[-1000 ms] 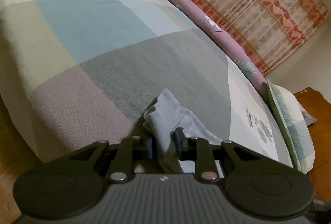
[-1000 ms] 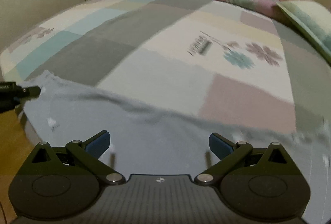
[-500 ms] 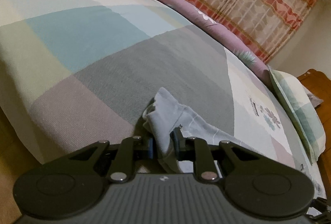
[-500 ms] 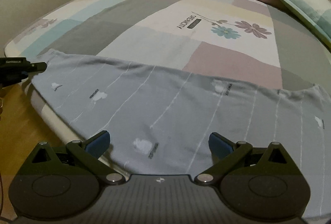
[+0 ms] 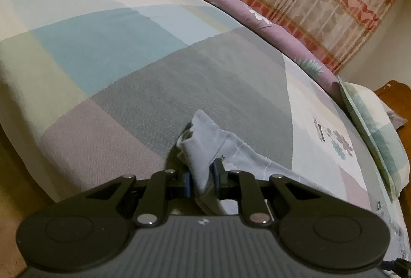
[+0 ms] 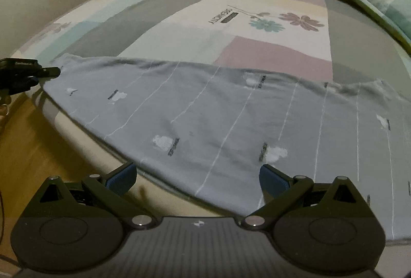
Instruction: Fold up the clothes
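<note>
Nearest the bed's edge, the right hand-held gripper (image 6: 197, 181) hangs with jaws wide apart above the grey-blue garment (image 6: 218, 118), which lies flat along that edge of the bed (image 6: 257, 3). The left hand-held gripper (image 5: 201, 179), its jaws just closing, is clamped on the garment's far corner. This looks like the spreading step; next, the right likely needs a corner. The long axis runs along the bed's edge.

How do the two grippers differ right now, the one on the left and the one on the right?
The left gripper is pinched on a corner of the blue-grey garment; the right gripper holds nothing. The left's jaws have just been closing and stand narrow; the right's stand wide, above the garment's near edge. Both are black with blue pads.
</note>
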Motion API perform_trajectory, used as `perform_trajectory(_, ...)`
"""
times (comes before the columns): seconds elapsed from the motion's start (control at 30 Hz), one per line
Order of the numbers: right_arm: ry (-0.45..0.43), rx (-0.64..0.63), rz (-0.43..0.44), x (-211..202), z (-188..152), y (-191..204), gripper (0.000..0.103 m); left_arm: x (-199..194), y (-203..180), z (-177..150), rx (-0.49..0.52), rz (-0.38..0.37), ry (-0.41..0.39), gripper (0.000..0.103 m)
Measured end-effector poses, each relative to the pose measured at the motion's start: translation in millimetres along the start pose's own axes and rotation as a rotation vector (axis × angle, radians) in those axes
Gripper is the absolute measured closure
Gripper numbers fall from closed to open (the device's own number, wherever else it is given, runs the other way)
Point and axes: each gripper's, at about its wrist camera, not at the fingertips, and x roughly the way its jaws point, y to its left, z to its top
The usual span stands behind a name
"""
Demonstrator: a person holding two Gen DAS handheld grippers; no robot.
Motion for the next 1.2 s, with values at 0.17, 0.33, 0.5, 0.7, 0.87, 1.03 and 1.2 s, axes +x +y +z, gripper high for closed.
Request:
perform_trajectory(0.17, -0.032, 0.066, 0.003, -16.2, -6.9, -14.1, 0.000, -12.0, -13.5, 5.2, 0.040, -0.018, -0.028, 0.090)
perform_trajectory(0.33, -0.059, 0.108, 0.008, -31.4, -6.5, -25.0, 0.000, -22.2, -38.3, 12.8, 0.099, -0.048, -0.046, 0.091)
perform_trajectory(0.5, -0.084, 0.120, 0.021, -40.5, -6.5, -29.9, 0.000, -29.6, -64.9, 17.6, 0.153, -0.080, -0.061, 0.093)
perform_trajectory(0.7, -0.100, 0.133, 0.032, -46.9, -8.0, -35.5, 0.000, -34.8, -85.0, 18.5, 0.168, -0.118, -0.061, 0.094)
perform_trajectory(0.87, -0.086, 0.162, 0.055, -47.0, -12.1, -38.6, 0.000, -36.2, -99.2, 14.7, 0.186, -0.143, -0.050, 0.094)
perform_trajectory(1.03, -0.036, 0.166, 0.110, -48.4, -11.0, -36.0, 0.000, -38.0, -114.8, 10.5, 0.204, -0.170, -0.039, 0.094)
perform_trajectory(1.2, -0.021, 0.143, 0.136, -53.2, -10.2, -29.3, 0.000, -37.7, -134.0, 4.7, 0.225, -0.205, -0.019, 0.094)
